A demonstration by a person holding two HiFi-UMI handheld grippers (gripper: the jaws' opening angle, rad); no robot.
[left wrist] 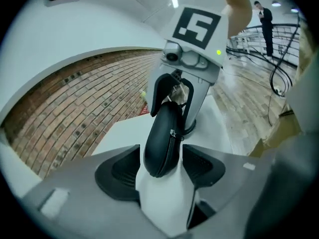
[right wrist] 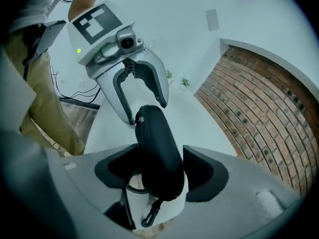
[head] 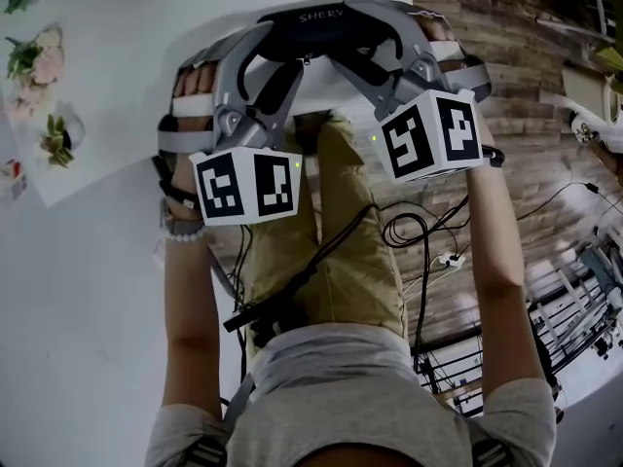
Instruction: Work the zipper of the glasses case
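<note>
The black glasses case (head: 321,22) hangs over the edge of the white table (head: 117,27), with one gripper at each end. My left gripper (head: 263,49) is shut on the case's left end. In the left gripper view the case (left wrist: 162,143) stands edge-on between the pads, its zipper puller (left wrist: 172,133) facing the camera. My right gripper (head: 394,39) has its wide-set jaws closed across the broad side of the case (right wrist: 159,158), and both pads touch it. A zipper puller (right wrist: 141,118) sits at the far end and a clip (right wrist: 148,217) dangles near the camera.
Small potted plants (head: 56,139) and flowers (head: 39,66) stand on the table's left part. Below the grippers are the holder's khaki trousers (head: 341,251) and a wooden floor with cables (head: 419,227). A brick wall (left wrist: 75,103) rises beyond the table. A person (left wrist: 264,16) stands far off.
</note>
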